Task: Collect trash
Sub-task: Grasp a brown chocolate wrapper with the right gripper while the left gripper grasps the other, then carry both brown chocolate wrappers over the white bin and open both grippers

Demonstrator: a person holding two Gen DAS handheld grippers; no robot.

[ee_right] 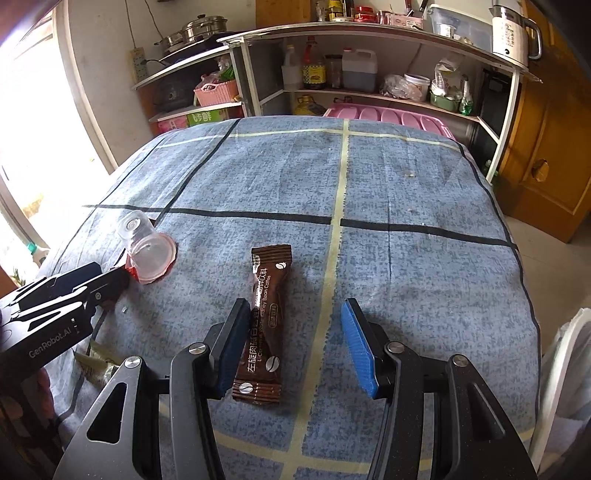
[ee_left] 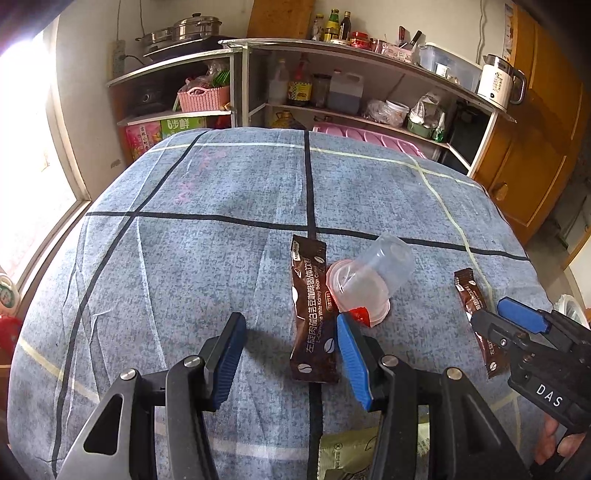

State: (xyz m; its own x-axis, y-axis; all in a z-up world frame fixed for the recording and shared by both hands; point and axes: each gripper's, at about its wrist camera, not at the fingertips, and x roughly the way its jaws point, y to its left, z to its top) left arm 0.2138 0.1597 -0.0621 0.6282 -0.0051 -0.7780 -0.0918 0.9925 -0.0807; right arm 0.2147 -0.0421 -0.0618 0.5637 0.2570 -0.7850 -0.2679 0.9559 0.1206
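Note:
Two brown coffee sachets, a clear plastic cup and a greenish wrapper lie on a blue checked cloth (ee_left: 221,258). My left gripper (ee_left: 290,319) is open just above the cloth. One sachet (ee_left: 312,314) lies between its fingers, close to the right pad, and no pad presses on it. The cup (ee_left: 369,280) lies on its side just beyond, on a red lid scrap. My right gripper (ee_right: 295,306) is open over the other sachet (ee_right: 266,321), which lies by its left pad. The wrapper (ee_left: 347,454) sits near the front edge.
Metal shelves (ee_right: 369,33) with bottles, pots, a pink basket and a kettle stand behind the table. A pink bin (ee_right: 388,114) sits at the far edge. A wooden cupboard (ee_right: 546,129) is at the right, a bright window at the left, and a white bag or bin (ee_right: 565,369) beside the table's right edge.

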